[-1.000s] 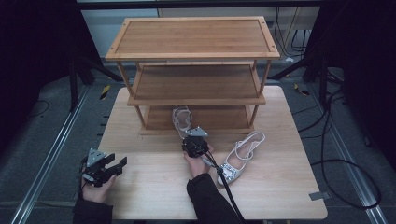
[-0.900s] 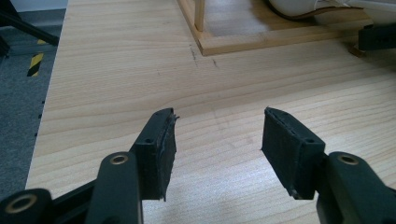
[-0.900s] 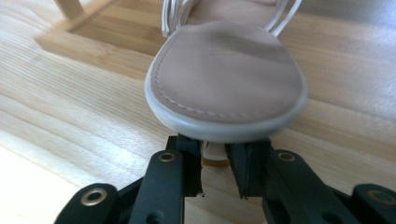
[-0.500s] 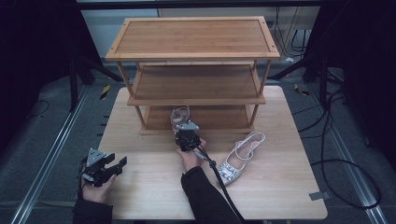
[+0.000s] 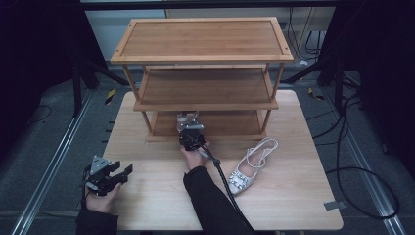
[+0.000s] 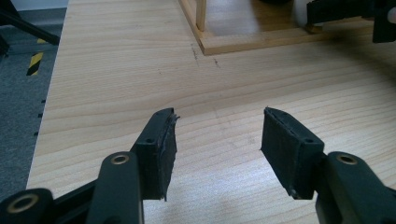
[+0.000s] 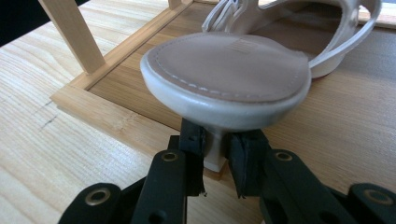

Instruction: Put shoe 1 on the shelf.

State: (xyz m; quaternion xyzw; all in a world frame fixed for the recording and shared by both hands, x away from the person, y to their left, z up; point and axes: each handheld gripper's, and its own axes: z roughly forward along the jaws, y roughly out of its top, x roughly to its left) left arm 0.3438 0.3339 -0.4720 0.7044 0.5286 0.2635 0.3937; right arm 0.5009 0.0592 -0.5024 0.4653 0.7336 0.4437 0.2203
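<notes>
Second sandal (image 5: 252, 165) lies on the table (image 5: 147, 205).

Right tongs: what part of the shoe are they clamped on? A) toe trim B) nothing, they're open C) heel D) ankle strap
C: in the right gripper view the right tongs pinch the short block heel under the back of the shoe, at the front lip of the rack.

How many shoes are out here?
2: one shoe clamped by its heel in the right gripper at the rack's bottom shelf, the other sandal lying on the table.
</notes>
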